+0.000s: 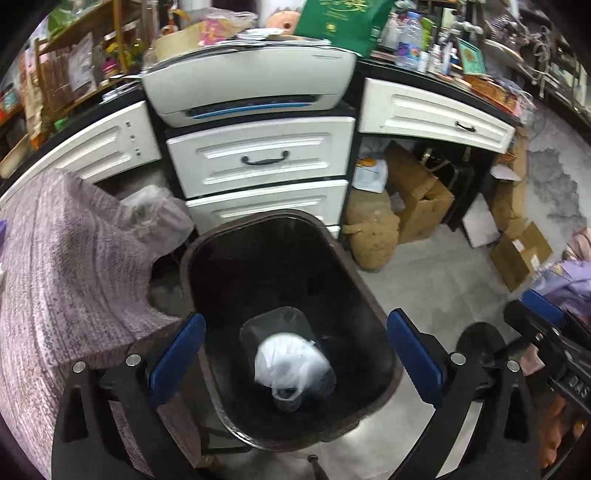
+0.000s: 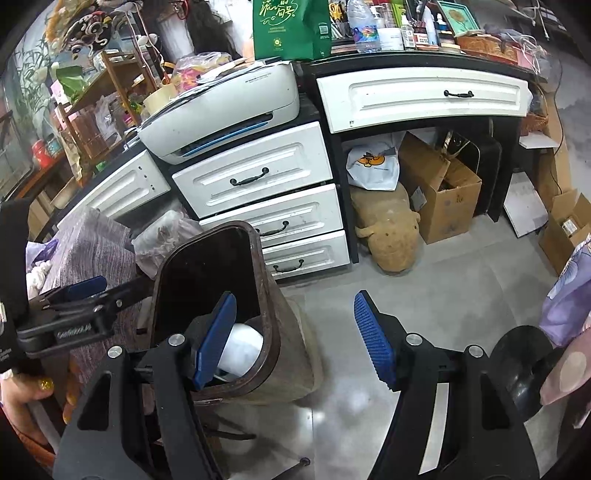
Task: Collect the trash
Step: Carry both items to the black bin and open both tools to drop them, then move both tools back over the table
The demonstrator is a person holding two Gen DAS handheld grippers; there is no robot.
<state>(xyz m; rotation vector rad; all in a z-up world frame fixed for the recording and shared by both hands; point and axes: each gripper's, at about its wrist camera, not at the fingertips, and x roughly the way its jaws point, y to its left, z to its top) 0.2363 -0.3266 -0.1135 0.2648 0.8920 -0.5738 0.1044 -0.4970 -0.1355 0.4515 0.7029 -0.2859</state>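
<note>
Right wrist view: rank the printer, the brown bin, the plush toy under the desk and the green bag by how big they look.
1. brown bin, though nearness to the camera inflates it
2. printer
3. plush toy and green bag look alike; the bag is cut off at the top, so unranked

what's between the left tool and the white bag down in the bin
Nothing visible. The left tool hangs open directly over the mouth of the dark bin, and the white plastic bag lies in plain sight at the bottom, on a clear container. No lid covers the opening, and the right tool is off to the side.
</note>
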